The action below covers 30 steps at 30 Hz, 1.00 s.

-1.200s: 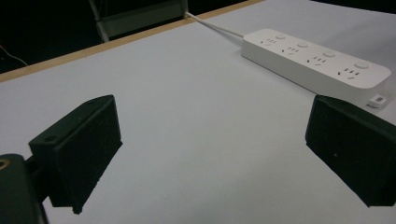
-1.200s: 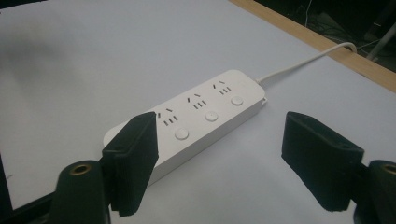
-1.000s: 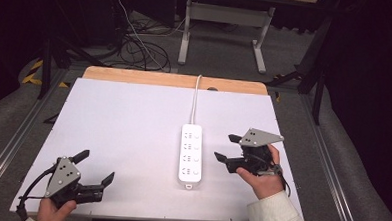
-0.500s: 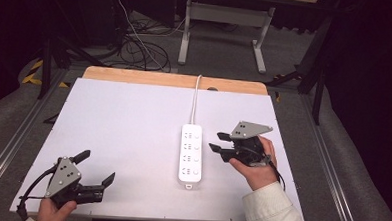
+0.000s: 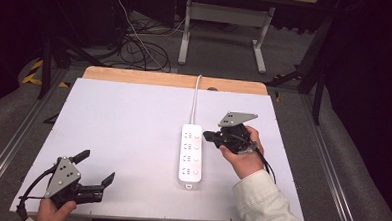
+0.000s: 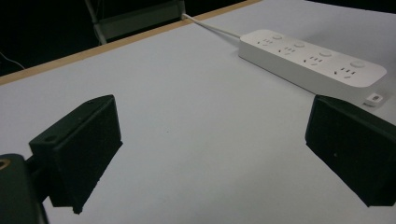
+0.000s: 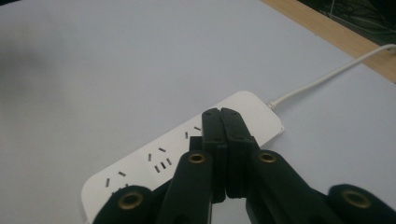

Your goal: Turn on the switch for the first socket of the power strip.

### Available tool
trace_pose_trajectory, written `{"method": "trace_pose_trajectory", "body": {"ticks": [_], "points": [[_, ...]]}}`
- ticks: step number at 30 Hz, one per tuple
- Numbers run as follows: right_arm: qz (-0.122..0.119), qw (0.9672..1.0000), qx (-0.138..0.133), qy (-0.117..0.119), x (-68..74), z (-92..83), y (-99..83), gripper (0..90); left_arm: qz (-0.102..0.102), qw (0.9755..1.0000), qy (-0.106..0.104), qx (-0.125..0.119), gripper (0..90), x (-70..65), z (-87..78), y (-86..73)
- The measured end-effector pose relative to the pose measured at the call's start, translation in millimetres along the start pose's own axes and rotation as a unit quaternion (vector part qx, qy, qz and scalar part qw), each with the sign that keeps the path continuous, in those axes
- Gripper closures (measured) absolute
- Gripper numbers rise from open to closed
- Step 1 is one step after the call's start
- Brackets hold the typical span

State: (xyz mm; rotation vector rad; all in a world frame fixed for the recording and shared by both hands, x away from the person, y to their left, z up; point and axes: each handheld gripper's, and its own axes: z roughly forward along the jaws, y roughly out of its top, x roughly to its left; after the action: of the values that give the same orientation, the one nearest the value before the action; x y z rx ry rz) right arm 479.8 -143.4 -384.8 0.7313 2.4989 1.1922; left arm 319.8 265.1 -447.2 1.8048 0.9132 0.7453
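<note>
A white power strip [image 5: 191,155] lies lengthwise in the middle of the white table top, and its cable [image 5: 196,98] runs off the far edge. My right gripper [image 5: 209,137] hovers at the strip's right side near its far end, pointing left. In the right gripper view its jaws [image 7: 219,112] have just closed pad to pad, with nothing between them, above the strip [image 7: 154,158]. My left gripper [image 5: 97,166] rests at the near left corner, open and holding nothing. The left gripper view looks between its wide-apart jaws [image 6: 212,140] across bare table to the strip [image 6: 313,63].
The white sheet [image 5: 133,123] covers the table, with a wooden strip [image 5: 150,78] along the far edge. Metal rails run along both sides. On the floor beyond lie dark cables [image 5: 141,48] and a desk frame [image 5: 223,21].
The right gripper has moved left and farther away, up to the power strip's side, and its jaws have gone from wide open to shut. The left gripper has stayed put.
</note>
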Motion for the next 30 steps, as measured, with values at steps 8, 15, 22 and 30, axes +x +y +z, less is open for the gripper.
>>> {"method": "trace_pose_trajectory", "body": {"ticks": [8,15,22,30], "points": [[0.037,0.9993,0.008,0.001,-7.7,25.5,-1.4,90.0,0.000,1.0000,0.001,0.000,4.2,-0.2,0.3,-0.1],[0.048,0.9986,0.017,-0.013,-13.8,43.5,-2.5,90.0,0.000,1.0000,0.000,0.000,4.2,0.5,0.5,-0.2],[0.055,0.9977,0.032,-0.024,-19.7,59.2,-6.6,90.0,0.000,1.0000,0.001,0.000,4.2,0.8,0.4,-0.2],[0.049,0.9976,0.032,-0.037,-22.3,69.3,-10.4,90.0,0.000,1.0000,0.002,0.000,4.2,1.0,0.8,-0.3]]}}
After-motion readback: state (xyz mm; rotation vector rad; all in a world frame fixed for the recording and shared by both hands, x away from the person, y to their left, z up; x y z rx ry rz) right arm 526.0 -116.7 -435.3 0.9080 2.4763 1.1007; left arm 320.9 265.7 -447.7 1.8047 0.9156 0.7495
